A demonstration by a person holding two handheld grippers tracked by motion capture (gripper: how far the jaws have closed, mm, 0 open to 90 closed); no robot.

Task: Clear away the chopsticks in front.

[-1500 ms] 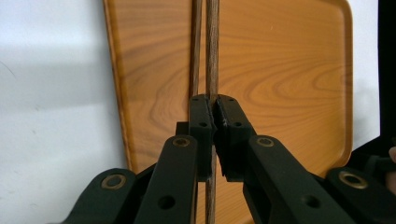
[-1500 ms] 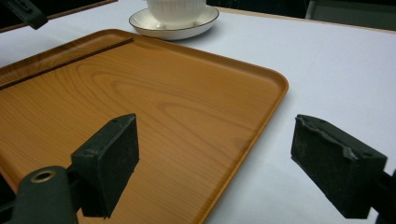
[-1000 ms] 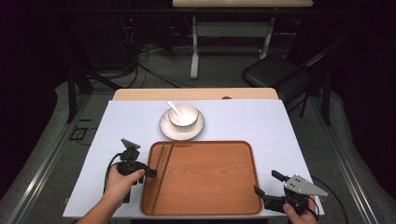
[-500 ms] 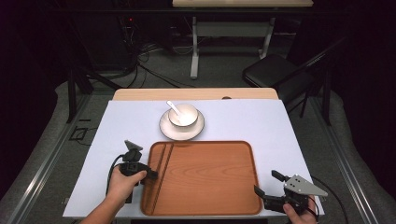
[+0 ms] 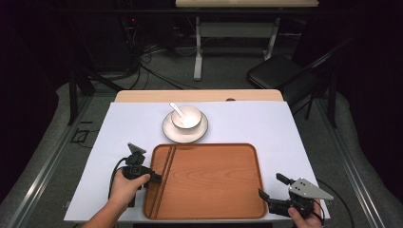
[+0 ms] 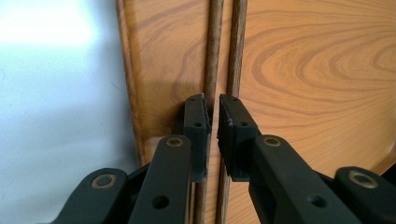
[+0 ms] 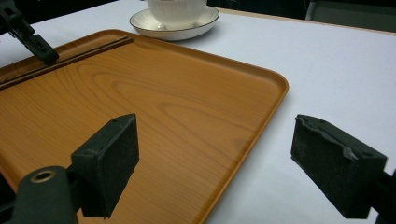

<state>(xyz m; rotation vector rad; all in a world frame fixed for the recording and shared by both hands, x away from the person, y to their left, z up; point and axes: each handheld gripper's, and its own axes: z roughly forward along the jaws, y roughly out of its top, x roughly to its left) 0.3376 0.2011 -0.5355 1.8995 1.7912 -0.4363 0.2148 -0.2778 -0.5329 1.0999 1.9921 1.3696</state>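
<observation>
Two dark chopsticks [image 5: 167,166] lie side by side along the left part of a wooden tray [image 5: 214,180]. My left gripper [image 5: 157,179] reaches over the tray's left rim onto them. In the left gripper view its jaws stand almost together [image 6: 213,100], and the left chopstick [image 6: 214,56] runs into the narrow gap. The other chopstick [image 6: 236,56] passes under the right jaw. My right gripper [image 5: 271,186] rests open at the tray's near right corner. In the right gripper view the tray rim [image 7: 261,112] lies between its wide-apart jaws [image 7: 215,135], which hold nothing.
A white bowl [image 5: 186,116] with a spoon [image 5: 176,108] sits on a saucer [image 5: 168,130] just beyond the tray. A white sheet [image 5: 285,133] covers the table. A black chair [image 5: 280,73] stands behind the table on the right.
My left gripper has shifted slightly nearer and rightward, over the tray's left rim onto the chopsticks. The right gripper has stayed put.
</observation>
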